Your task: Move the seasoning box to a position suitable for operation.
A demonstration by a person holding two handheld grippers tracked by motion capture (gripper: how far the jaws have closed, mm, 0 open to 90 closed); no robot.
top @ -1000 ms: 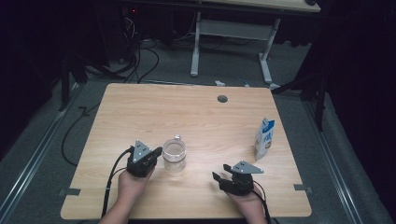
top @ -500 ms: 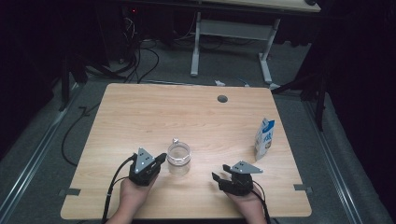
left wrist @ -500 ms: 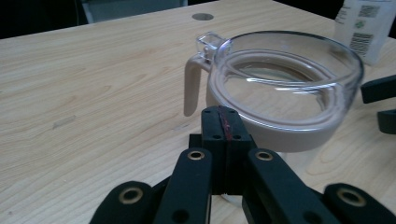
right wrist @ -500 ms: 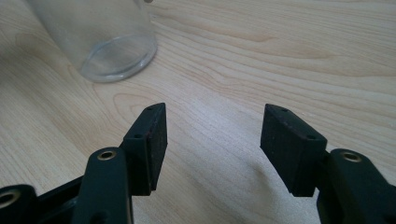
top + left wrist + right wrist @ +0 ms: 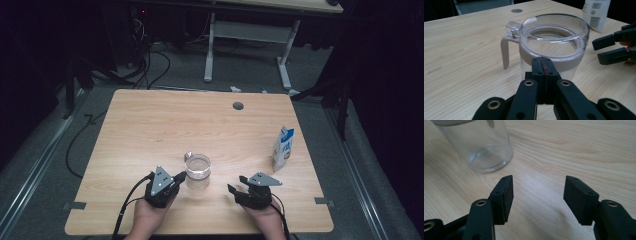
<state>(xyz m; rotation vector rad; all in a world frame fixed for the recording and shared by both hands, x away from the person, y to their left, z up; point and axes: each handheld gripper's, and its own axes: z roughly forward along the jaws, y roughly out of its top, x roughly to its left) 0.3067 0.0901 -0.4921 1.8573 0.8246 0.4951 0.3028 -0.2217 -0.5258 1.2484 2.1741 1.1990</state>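
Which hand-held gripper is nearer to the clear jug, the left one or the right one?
The left. The left hand-held gripper, jaws shut, has its tips right at the clear jug. The right hand-held gripper, jaws open, sits apart to the jug's right, with bare table between.

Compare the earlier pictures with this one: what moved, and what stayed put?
The left gripper, jaws shut, slid rightward and toward the table's near edge, and the clear jug shifted that way with it, apparently pushed rather than gripped. The right gripper stayed open and still, and the carton kept its place.
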